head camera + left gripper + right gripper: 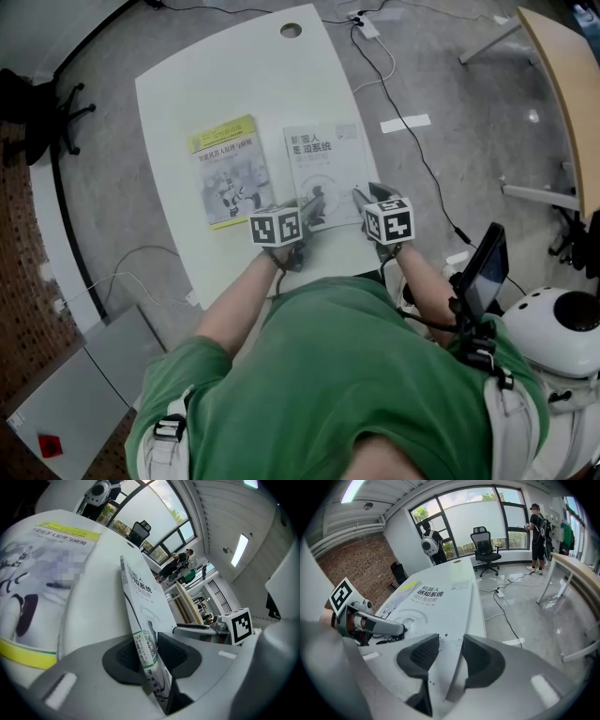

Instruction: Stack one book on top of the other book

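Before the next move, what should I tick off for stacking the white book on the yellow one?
1. Left gripper shut on the white book: ok, the book's near edge is pinched between the pads.
2. Right gripper gripping it too: not ok, the jaws stand apart around the book's corner.
3. Yellow book lying flat on the table: ok.
4. Nothing lying on the yellow book's cover: ok.
5. The two books apart, with bare table between them: ok.
6. White book lifted off the table: cannot tell.
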Demonstrator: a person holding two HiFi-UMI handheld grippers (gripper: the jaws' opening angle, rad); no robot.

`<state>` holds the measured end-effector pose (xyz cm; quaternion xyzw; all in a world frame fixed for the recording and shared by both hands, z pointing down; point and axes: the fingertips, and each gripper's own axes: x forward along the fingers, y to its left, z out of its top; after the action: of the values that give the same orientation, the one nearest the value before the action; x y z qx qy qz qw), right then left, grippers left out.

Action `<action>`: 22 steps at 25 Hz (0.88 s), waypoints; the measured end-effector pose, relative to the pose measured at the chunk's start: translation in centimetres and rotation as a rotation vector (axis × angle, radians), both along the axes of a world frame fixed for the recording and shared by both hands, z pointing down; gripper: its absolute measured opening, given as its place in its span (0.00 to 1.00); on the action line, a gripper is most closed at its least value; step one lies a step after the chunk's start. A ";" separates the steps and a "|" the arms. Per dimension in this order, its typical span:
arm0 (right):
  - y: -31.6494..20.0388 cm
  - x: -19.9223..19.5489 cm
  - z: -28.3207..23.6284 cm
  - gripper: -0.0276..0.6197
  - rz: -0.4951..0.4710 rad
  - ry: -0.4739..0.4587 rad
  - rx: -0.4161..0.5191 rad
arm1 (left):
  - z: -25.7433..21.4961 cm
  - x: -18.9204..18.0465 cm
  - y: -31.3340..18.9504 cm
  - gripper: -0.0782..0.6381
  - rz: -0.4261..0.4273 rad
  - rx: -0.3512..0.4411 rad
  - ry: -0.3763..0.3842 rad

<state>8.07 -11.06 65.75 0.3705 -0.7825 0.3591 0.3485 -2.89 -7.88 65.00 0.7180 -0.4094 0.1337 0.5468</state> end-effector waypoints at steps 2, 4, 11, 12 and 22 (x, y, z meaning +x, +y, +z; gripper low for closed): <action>0.0 0.0 0.1 0.28 -0.004 -0.007 -0.001 | -0.4 -0.2 -0.2 0.25 0.012 0.043 -0.031; 0.0 -0.1 0.1 0.28 -0.008 -0.014 -0.001 | -0.8 -0.2 -0.3 0.25 0.023 0.085 -0.048; 0.1 -0.1 0.0 0.28 -0.028 -0.063 -0.021 | -2.1 -0.3 -0.5 0.24 -0.011 0.133 -0.004; 0.1 -0.1 0.0 0.28 -0.032 -0.073 -0.029 | -2.2 -0.3 -0.6 0.24 -0.027 0.123 0.011; 2.5 -0.2 -0.3 0.28 -0.015 -0.251 -0.189 | -2.9 -1.3 -0.8 0.19 -0.158 0.023 0.190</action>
<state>7.84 -8.51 65.44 0.2826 -0.7852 0.4721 0.2841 -4.22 -8.66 62.11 0.6991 -0.4123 0.0168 0.5839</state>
